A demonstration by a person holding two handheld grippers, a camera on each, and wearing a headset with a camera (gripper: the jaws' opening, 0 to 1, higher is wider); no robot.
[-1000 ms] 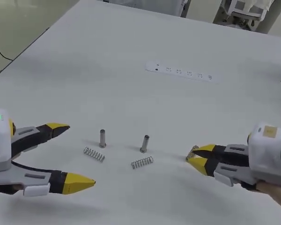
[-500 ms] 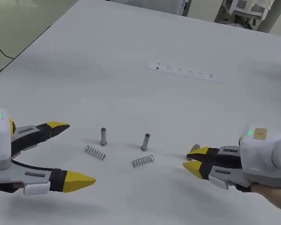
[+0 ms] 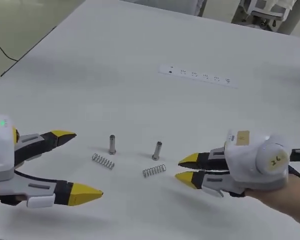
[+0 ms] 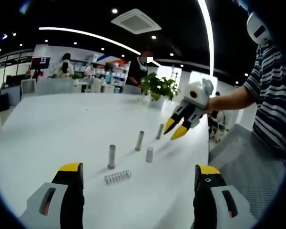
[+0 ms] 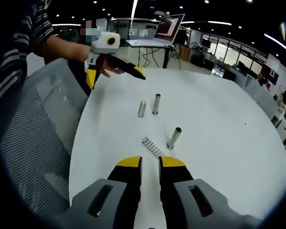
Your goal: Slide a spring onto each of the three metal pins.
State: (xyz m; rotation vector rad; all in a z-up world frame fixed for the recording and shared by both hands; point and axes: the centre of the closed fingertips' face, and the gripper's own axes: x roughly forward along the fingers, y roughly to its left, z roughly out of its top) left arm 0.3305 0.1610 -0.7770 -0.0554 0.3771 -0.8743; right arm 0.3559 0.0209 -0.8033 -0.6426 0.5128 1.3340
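The job had hardly started. On the white desk (image 3: 140, 100), the first pin (image 3: 112, 144) stood up bare. The first spring (image 3: 102, 161) lay flat just beside it. The second pin (image 3: 157, 150) was bare too, and the second spring (image 3: 154, 171) lay just beside that one. So at least two springs were left to put on.

In the left gripper view, a small upright piece (image 4: 160, 131) stood near the right tool. It may have been the third pin. It was too small to tell if it had a spring on it.

The left tool (image 3: 79, 164) was wide apart and held nothing. The right tool (image 3: 184, 168) pointed at the second spring from close by. Its jaws were only a little apart, with nothing between them.
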